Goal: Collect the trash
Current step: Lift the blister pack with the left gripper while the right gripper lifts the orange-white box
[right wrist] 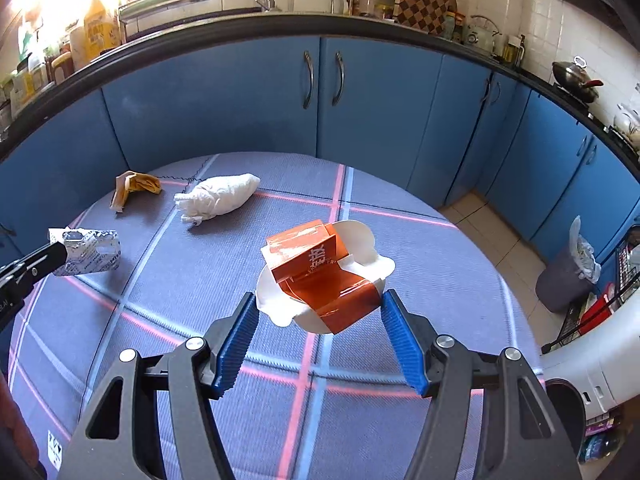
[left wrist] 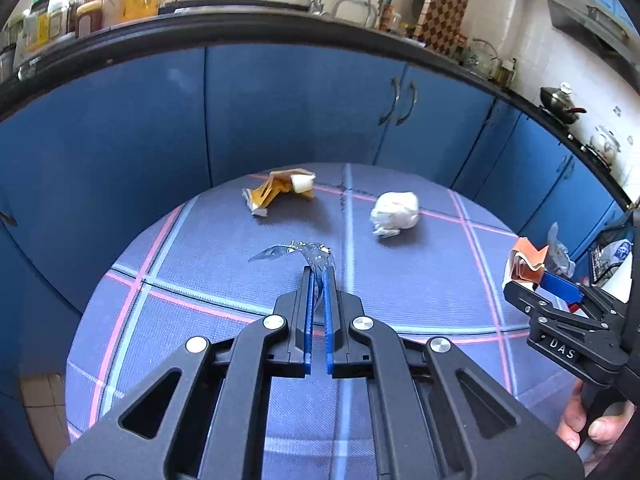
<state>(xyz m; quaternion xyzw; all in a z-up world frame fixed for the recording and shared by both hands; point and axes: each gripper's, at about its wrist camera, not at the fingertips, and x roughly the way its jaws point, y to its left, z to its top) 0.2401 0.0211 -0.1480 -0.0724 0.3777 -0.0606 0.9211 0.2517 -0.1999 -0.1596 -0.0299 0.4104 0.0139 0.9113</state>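
Both pieces of trash are lifted above the round table (right wrist: 400,240). The orange carton (right wrist: 320,276), crushed against a white cup, hangs over the table's middle with its long axis running from the near right toward the far left. The right gripper (right wrist: 318,312) grasps it, pads pressing either side. The left gripper (left wrist: 319,280) is clenched on a clear foil wrapper (left wrist: 296,252), which trails forward and left of the tips, over the near half. We judge the pick-up step done; next comes carriage to the bin (right wrist: 568,276) on the floor beyond the table's right edge. A yellow wrapper (left wrist: 276,192) and a paper wad (left wrist: 396,212) remain by the far edge.
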